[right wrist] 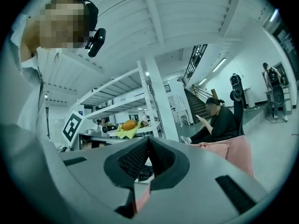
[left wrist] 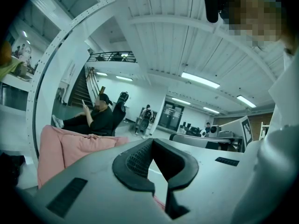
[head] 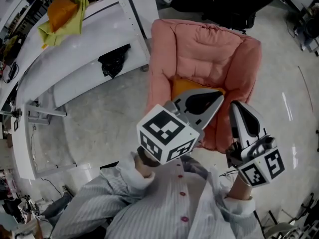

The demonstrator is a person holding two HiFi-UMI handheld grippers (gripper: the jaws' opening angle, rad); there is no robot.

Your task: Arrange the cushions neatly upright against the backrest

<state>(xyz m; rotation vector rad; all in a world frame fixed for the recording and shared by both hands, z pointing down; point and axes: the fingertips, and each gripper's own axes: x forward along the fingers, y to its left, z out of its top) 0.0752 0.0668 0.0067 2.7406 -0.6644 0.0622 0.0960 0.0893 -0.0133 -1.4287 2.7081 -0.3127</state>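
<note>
A pink armchair (head: pixel 204 59) stands on the floor below me, its padded backrest at the far side. An orange cushion (head: pixel 182 87) lies on its seat, mostly hidden under my left gripper (head: pixel 218 95). That gripper hovers above the seat, shut with nothing in it. My right gripper (head: pixel 237 106) is just to its right, over the chair's front right arm, also shut and empty. In the left gripper view the closed jaws (left wrist: pixel 150 143) point level past the armchair (left wrist: pixel 60 148). The right gripper (right wrist: pixel 148 141) likewise points level, the armchair (right wrist: pixel 236 153) to its right.
A white curved bench (head: pixel 75 49) runs along the left, carrying an orange and yellow-green cloth (head: pixel 62 14) and a black bag (head: pixel 113 59). A person in black (head: pixel 224 4) sits behind the armchair. Grey floor surrounds the chair.
</note>
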